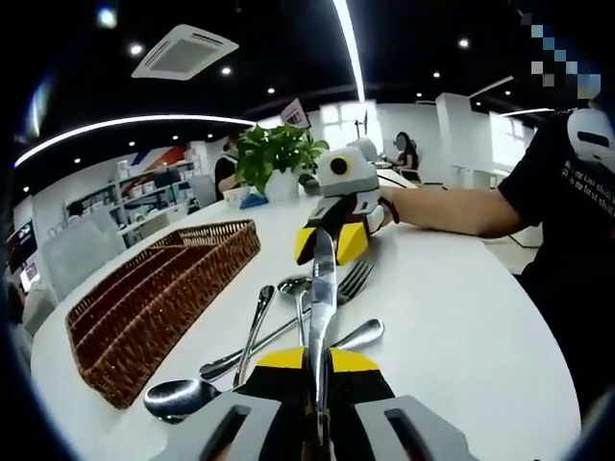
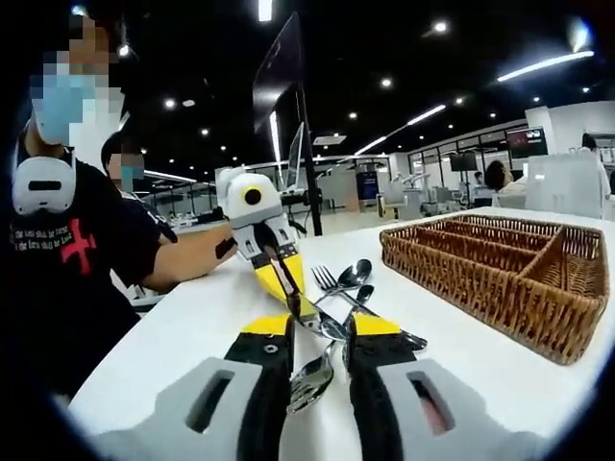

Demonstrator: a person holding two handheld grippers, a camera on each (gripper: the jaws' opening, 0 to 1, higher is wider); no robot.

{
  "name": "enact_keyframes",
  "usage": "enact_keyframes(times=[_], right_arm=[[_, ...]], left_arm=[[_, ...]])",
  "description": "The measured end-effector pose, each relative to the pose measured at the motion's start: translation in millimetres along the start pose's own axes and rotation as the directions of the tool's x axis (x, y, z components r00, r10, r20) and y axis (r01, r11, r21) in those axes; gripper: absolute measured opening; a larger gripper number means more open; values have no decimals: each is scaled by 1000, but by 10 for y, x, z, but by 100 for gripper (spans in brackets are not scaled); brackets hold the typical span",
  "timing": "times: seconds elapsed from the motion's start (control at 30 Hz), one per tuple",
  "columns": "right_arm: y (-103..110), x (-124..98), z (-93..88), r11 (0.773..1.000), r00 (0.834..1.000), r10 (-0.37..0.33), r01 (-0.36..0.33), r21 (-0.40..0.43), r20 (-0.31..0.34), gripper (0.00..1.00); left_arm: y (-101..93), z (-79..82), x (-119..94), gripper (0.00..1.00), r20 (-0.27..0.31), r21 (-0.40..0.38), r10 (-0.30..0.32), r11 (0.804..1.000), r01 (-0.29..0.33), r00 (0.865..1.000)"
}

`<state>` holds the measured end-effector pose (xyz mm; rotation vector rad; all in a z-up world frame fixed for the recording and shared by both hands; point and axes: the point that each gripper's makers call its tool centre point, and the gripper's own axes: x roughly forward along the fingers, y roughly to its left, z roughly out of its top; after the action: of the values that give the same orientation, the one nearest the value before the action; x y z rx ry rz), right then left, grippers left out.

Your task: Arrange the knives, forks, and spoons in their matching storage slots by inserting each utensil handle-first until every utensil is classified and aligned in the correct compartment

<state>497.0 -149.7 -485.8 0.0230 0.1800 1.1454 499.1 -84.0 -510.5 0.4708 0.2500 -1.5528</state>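
A knife [image 1: 322, 298] is clamped between the closed jaws of the left gripper [image 1: 320, 370], its blade pointing forward over a white table [image 1: 461, 317]. Just ahead and to its left, spoons [image 1: 183, 396] and a fork [image 1: 352, 281] are heaped together, with the wicker cutlery tray [image 1: 159, 298] farther left. The right gripper [image 2: 322, 331] is held parted and empty above the same heap, the tray [image 2: 509, 274] lying to its right.
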Motion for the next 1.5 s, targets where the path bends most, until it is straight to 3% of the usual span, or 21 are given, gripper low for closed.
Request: enact_keyframes(times=[0.17,0.27,0.6,0.73,1.13,1.33,1.5], right_arm=[[25,-2,2,1000,1000,11,-11,9,6,17],[27,-4,8,1000,1000,11,-11,21,10,24],[48,-33,37,998,999,29,-30,46,32,28],[24,-39,5,999,1000,17,-17,30,17,20],[57,-62,46,998,998,37,-39,39,41,15],[101,-56,19,997,998,65,-66,37,22,7],[81,-66,38,997,998,60,-61,50,29,2]], left_arm=[[-12,20,2,5,15,-17,-9,1000,9,1000],[-17,21,11,5,16,-24,-10,1000,11,1000],[-15,38,28,5,6,-4,-2,1000,2,1000],[-23,38,35,5,8,-2,-12,1000,12,1000],[11,75,40,6,49,-16,-12,1000,13,999],[36,94,7,9,76,-31,-13,999,16,997],[65,-7,58,6,31,0,5,1000,-5,1000]])
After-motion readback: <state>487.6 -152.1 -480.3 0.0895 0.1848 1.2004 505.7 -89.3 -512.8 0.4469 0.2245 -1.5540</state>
